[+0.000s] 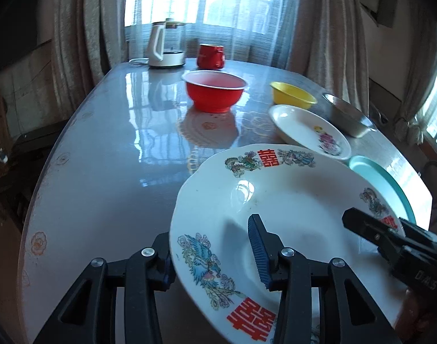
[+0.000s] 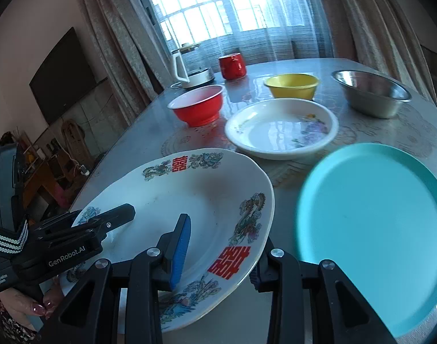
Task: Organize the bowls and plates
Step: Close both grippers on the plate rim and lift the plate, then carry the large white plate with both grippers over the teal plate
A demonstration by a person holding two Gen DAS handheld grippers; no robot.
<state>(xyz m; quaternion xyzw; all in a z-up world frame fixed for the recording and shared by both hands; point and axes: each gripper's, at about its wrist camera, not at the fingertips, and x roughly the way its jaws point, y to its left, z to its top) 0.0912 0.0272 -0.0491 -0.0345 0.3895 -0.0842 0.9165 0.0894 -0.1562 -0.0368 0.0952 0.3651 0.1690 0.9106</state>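
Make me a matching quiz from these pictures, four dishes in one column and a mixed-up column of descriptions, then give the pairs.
Things:
1. dragon plate
2. teal plate
3. steel bowl
4. yellow bowl

Descriptions:
A. bare metal, at the table's right side
B. plain, no pattern, right of the dragon plate
C. rim sits between the fingers of both grippers
D. behind the flowered plate

Pairs: 1-C, 2-B, 3-A, 4-D
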